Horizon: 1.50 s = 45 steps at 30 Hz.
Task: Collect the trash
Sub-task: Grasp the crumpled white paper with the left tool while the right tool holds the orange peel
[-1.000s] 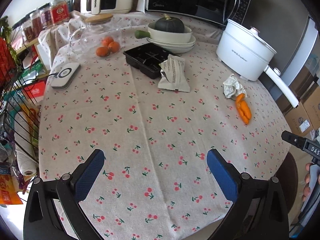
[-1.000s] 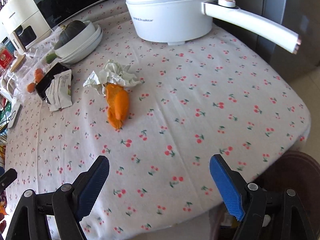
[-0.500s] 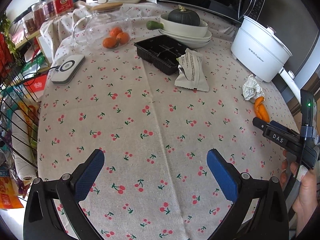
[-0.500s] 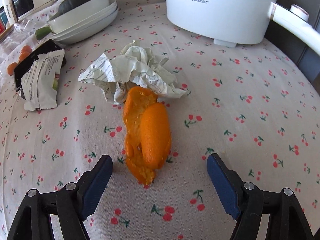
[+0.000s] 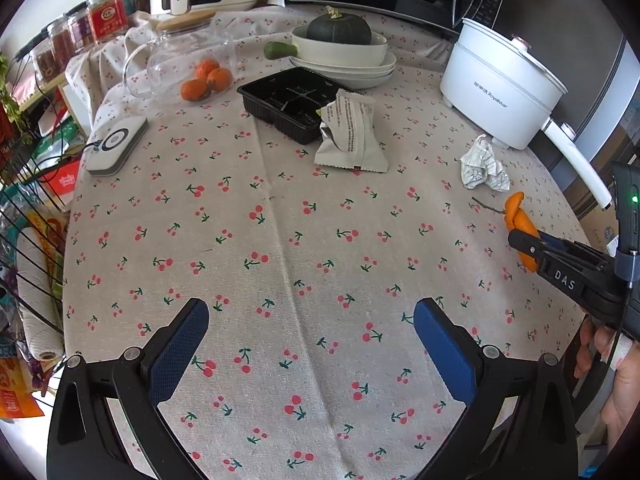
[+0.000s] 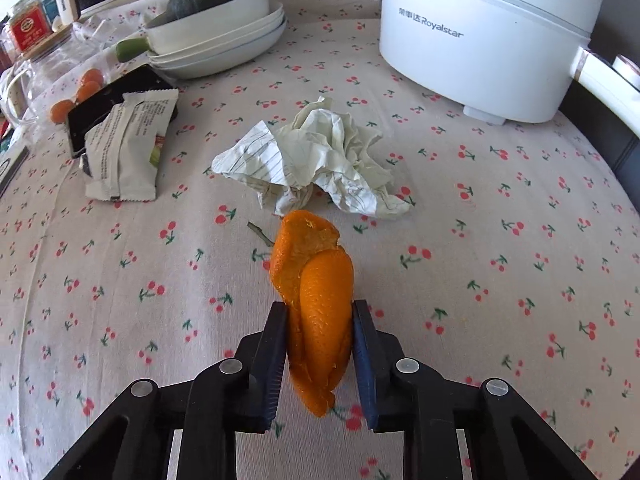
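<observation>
My right gripper (image 6: 319,312) is shut on an orange peel (image 6: 316,280), which sticks up between the blue pads just above the cherry-print tablecloth. A crumpled lined paper (image 6: 320,160) lies just beyond it. A white snack wrapper (image 6: 124,152) lies further left, against a black plastic tray (image 6: 120,96). In the left wrist view the peel (image 5: 518,216), paper (image 5: 482,166), wrapper (image 5: 352,132) and tray (image 5: 288,100) show. My left gripper (image 5: 310,344) is open and empty over the near table, and the right gripper (image 5: 520,240) shows at the right edge.
A white electric pot (image 6: 480,32) with a long handle stands at the back right. Stacked white dishes with a dark squash (image 5: 340,46), a glass jar with oranges (image 5: 192,68) and a white device (image 5: 116,144) sit further back. A wire rack (image 5: 24,220) is left of the table.
My right gripper moved forward and shut on the orange peel, lifting it off the cloth. My left gripper moved slightly further over the table and stayed open.
</observation>
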Available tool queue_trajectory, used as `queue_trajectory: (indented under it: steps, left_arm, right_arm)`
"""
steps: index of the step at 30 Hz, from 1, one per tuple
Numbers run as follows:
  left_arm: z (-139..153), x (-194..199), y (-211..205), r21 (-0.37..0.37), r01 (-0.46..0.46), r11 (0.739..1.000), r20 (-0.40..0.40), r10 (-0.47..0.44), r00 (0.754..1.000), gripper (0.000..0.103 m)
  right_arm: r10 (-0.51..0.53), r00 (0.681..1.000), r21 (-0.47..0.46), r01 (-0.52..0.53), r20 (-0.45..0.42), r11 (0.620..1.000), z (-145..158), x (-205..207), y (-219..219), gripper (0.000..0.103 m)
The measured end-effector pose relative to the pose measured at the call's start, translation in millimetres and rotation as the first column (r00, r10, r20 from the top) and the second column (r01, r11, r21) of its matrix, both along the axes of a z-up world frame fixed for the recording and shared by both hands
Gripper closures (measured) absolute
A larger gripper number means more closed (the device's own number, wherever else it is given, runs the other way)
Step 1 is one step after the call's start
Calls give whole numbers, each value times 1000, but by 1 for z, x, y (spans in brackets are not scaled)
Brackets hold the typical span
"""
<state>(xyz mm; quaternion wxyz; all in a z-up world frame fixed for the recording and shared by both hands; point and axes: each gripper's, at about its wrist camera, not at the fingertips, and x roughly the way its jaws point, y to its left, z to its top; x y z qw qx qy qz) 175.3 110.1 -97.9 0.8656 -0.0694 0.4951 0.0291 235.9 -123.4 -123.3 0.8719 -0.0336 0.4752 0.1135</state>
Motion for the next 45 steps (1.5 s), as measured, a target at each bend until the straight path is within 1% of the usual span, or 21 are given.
queue_trajectory:
  steps: [3,5,8,11,14,18,21,22,24,28,29,30,31,32,34,35,36,37,40,45]
  left_arm:
    - [3,-2,-9,-22,11,1000,12,-11,1000,0]
    - [4,-3,-18,-13,22,1000,29,-21,999,0]
    - [4,1,-32,18,33,999,44,-33,998,0]
    - [-2,13,-49,-3,50,999,31,-50,998,0]
    - [-4,36,-74,-16,100,995,18,-100,995,0]
    - [0,82,-111,-65,152,986,6,-152,988,0]
    - [2,113,-133,-138,162,977,44,-158,987,0]
    - [1,121,-140,-148,167,975,57,-160,985,0]
    - [-4,137,-153,-139,173,975,63,-166,984,0]
    - [-22,160,-170,-87,165,982,49,-161,986,1]
    - [-25,162,-171,-80,167,983,62,-163,985,3]
    - [-27,164,-171,-79,174,982,80,-167,983,8]
    - [-29,165,-171,-82,178,981,95,-170,981,16]
    - [-31,165,-170,-95,184,978,105,-174,979,22]
    - [-37,166,-166,-132,181,975,107,-167,980,43]
    - [-38,165,-164,-156,179,971,111,-163,980,47]
    - [-39,163,-163,-174,179,968,118,-160,980,53]
    - [-38,160,-161,-182,180,967,125,-159,979,57]
    - [-31,146,-161,-176,209,962,140,-186,973,60]
    - [-13,111,-157,-156,266,951,157,-242,958,63]
  right_arm:
    - [-6,1000,2,6,-9,1000,12,-22,-18,76]
    - [-28,999,19,28,-18,999,20,-34,-33,76]
    - [-78,996,71,80,-34,994,30,-48,-60,76]
    - [-122,991,125,128,-58,984,34,-51,-83,76]
    - [-108,993,106,112,-35,988,40,-49,-96,76]
    - [-86,996,98,87,-15,991,44,-42,-116,76]
    - [-117,993,127,118,-20,985,42,-36,-135,76]
    - [-126,992,138,128,-25,982,40,-35,-140,76]
    - [-137,990,144,140,-33,980,35,-32,-149,76]
    - [-160,986,149,167,-55,975,26,-29,-164,76]
    - [-165,984,154,172,-60,973,24,-28,-168,76]
    - [-169,983,156,177,-64,972,23,-28,-171,76]
    - [-173,983,156,181,-66,971,21,-28,-174,76]
    - [-175,982,154,183,-66,971,21,-29,-177,76]
    - [-178,982,144,186,-68,972,19,-31,-182,76]
    - [-180,981,138,188,-69,972,18,-32,-184,76]
    - [-181,981,130,189,-69,973,17,-34,-186,76]
    - [-183,981,124,190,-68,974,17,-35,-187,76]
    - [-189,980,113,195,-64,974,19,-43,-191,76]
    - [-187,981,118,191,-44,974,30,-63,-191,76]
